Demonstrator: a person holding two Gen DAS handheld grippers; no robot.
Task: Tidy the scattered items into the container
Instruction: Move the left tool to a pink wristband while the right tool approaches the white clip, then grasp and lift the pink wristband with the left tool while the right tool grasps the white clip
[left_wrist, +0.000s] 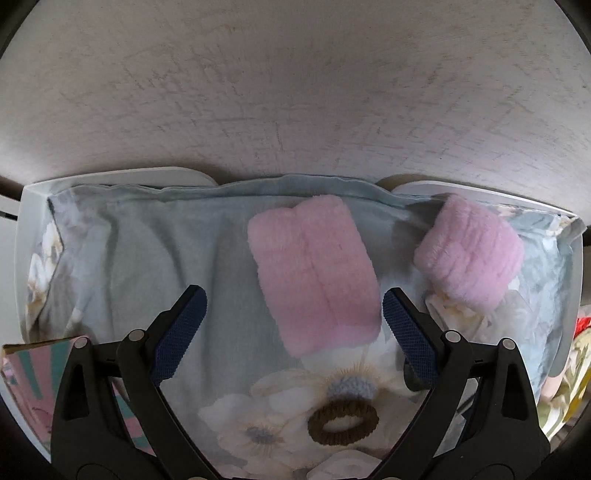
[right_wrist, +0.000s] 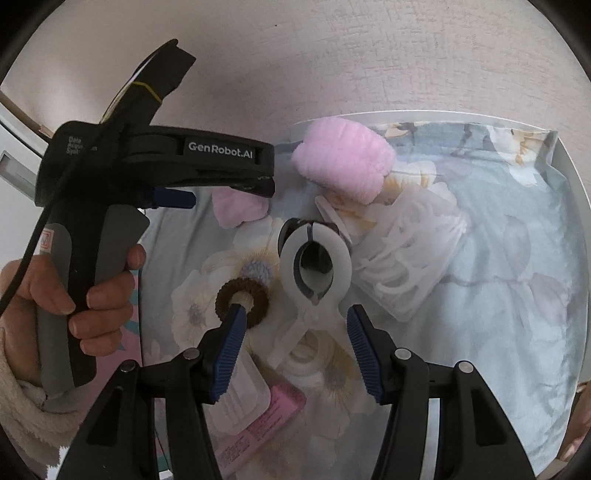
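A white container (left_wrist: 22, 236) lined with floral cloth (left_wrist: 147, 236) holds a flat pink fluffy piece (left_wrist: 314, 273), a rolled pink fluffy piece (left_wrist: 469, 251) and a brown hair tie (left_wrist: 343, 422). My left gripper (left_wrist: 291, 332) is open and empty above the flat pink piece. In the right wrist view my right gripper (right_wrist: 295, 350) is open and empty just above a white clip (right_wrist: 314, 266). The brown hair tie (right_wrist: 242, 301) lies by its left finger. The rolled pink piece (right_wrist: 343, 162) lies further back. The left gripper's body (right_wrist: 159, 162) is held by a hand at the left.
A clear bag of white rings (right_wrist: 410, 251) lies right of the clip. A pink packet (right_wrist: 258, 428) and a clear case (right_wrist: 240, 398) lie under my right gripper. A patterned card (left_wrist: 29, 376) is at the container's left. A scratched grey wall (left_wrist: 295, 92) stands behind.
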